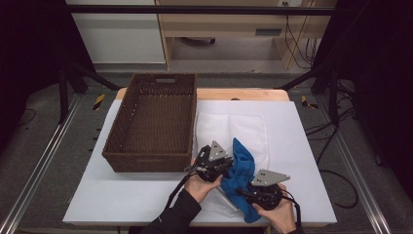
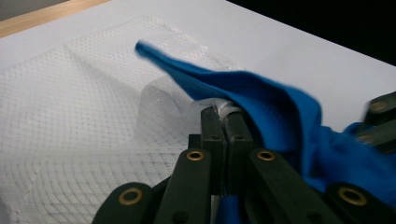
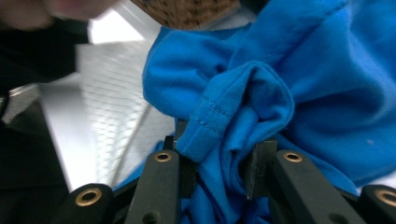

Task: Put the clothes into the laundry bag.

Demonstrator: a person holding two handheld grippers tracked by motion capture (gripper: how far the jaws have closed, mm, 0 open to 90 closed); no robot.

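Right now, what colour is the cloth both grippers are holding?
Bright blue: the cloth shows best in the right gripper view.

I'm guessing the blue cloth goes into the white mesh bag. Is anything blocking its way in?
Nothing visible does. The left tool pinches the white mesh bag, and the blue cloth, gripped by the right tool, lies against it.

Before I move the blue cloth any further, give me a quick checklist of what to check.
1. Left tool shut on the white mesh bag: ok.
2. Right tool gripping a bunch of the blue cloth: ok.
3. Bag mouth held open: cannot tell.
4. Cloth inside the bag: not ok, it lies on top.
5. Wicker basket beside the bag, apart from both tools: ok.
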